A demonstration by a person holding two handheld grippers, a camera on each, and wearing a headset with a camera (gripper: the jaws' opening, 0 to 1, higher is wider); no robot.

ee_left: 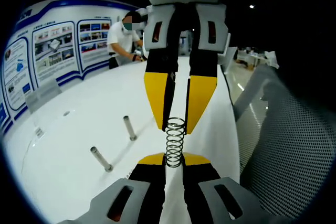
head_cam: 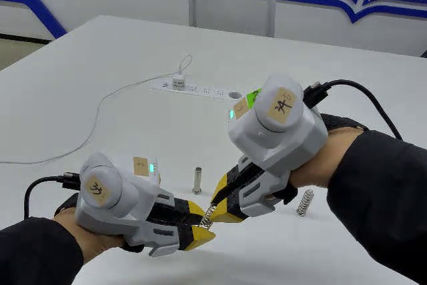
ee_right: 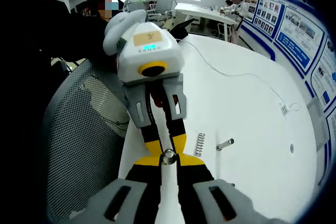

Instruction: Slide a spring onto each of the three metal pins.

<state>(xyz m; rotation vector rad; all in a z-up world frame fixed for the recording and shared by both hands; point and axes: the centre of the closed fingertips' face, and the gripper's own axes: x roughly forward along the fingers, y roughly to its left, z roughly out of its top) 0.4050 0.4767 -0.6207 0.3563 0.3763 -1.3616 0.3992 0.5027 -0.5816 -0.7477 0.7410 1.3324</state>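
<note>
A small steel spring [head_cam: 209, 216] is held in the air between both grippers, just above the white table [head_cam: 133, 131]. My left gripper [head_cam: 203, 225] is shut on its lower end, with yellow tips pinching it [ee_left: 174, 160]. My right gripper [head_cam: 217, 207] comes from the other side and is shut on the spring's upper end [ee_left: 176, 124]. In the right gripper view the spring [ee_right: 169, 156] shows end-on between the meeting tips. I cannot tell whether a pin is inside it. One metal pin [head_cam: 197, 180] stands just behind the grippers; two pins [ee_left: 128, 128] [ee_left: 101, 159] stand in the left gripper view. Another spring [head_cam: 305, 201] lies right of my right gripper.
A white power strip [head_cam: 193, 88] with a cable [head_cam: 100, 108] lies further back on the table. A chair [head_cam: 232, 11] stands at the far edge. A mesh chair back [ee_left: 283, 145] is beside the table's near edge. People stand by the wall [ee_left: 126, 40].
</note>
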